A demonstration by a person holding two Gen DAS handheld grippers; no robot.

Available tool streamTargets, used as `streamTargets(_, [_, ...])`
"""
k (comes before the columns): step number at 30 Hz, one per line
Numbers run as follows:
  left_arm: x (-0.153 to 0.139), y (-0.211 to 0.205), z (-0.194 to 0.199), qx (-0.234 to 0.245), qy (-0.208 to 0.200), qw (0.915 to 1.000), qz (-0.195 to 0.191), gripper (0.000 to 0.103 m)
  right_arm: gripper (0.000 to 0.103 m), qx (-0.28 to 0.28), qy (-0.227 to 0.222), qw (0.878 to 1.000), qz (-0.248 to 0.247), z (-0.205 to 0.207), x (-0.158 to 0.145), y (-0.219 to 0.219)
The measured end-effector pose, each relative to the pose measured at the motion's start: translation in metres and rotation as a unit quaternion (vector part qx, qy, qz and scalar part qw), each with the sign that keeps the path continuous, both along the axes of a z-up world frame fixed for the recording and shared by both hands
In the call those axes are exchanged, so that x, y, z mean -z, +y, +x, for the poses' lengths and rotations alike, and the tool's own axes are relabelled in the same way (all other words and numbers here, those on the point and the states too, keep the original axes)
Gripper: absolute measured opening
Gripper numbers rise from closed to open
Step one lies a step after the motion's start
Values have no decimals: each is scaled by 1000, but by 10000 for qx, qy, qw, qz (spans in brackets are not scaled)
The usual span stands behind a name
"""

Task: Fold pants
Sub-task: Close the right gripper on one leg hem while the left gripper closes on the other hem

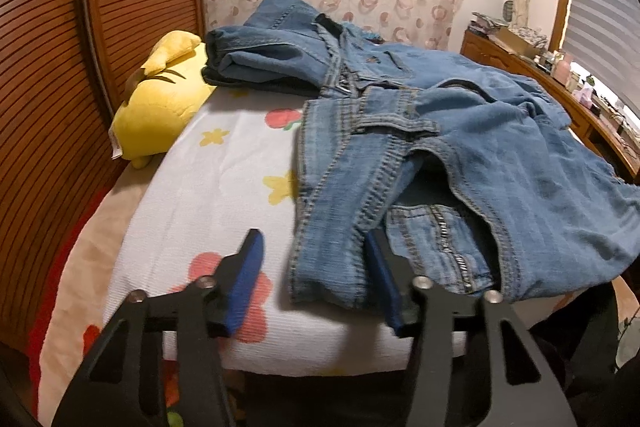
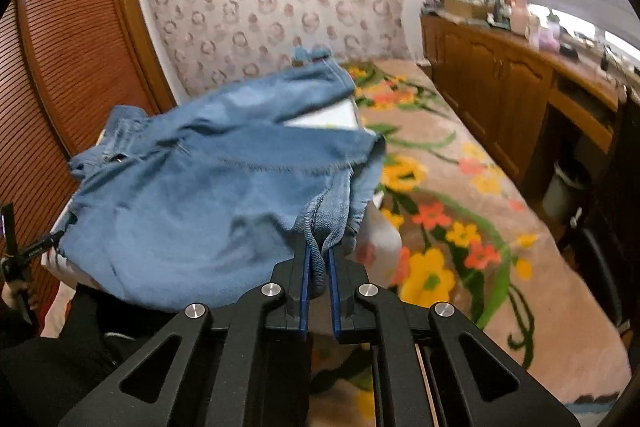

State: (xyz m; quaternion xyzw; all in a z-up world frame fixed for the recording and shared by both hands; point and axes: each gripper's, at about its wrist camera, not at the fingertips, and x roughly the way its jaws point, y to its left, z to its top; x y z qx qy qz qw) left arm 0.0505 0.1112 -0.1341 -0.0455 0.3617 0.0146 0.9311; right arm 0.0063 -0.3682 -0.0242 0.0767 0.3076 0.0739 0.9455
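Observation:
Blue denim pants (image 1: 440, 147) lie crumpled on a white flowered cloth (image 1: 224, 163) on the bed. In the left wrist view my left gripper (image 1: 316, 247) is open, its blue pads on either side of the near waistband edge of the pants. In the right wrist view my right gripper (image 2: 319, 251) is shut on a seam edge of the pants (image 2: 208, 187) and holds that part lifted above the bed. The other gripper shows at the far left edge of the right wrist view (image 2: 16, 251).
A yellow plush toy (image 1: 160, 107) lies at the far left of the cloth. A slatted wooden wardrobe (image 1: 80, 47) stands on the left. A flowered bedspread (image 2: 460, 207) stretches to the right. A wooden cabinet (image 2: 500, 79) with clutter runs along the right wall.

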Motion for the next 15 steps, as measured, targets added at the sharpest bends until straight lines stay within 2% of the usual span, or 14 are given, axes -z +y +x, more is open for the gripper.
streamTargets(3, [0,-3,-1,95,-21,9999,-52,37,8,-65,-132,9998,-127,-1,-5,6])
streamTargets(7, [-1,-2,-2,123,-51,9998,-146,35,8,-108,-193,9994,-253,-1,-3,11])
streamTargets(9, [-2,-2,-2,156,-81,9996,-230,28,8,-102,-188,9992,-329,-1,-2,12])
streamTargets(15, [-6,-1,0,74,-85,9996,-260,27,8,-133,-224,9988,-403,-1,-4,14])
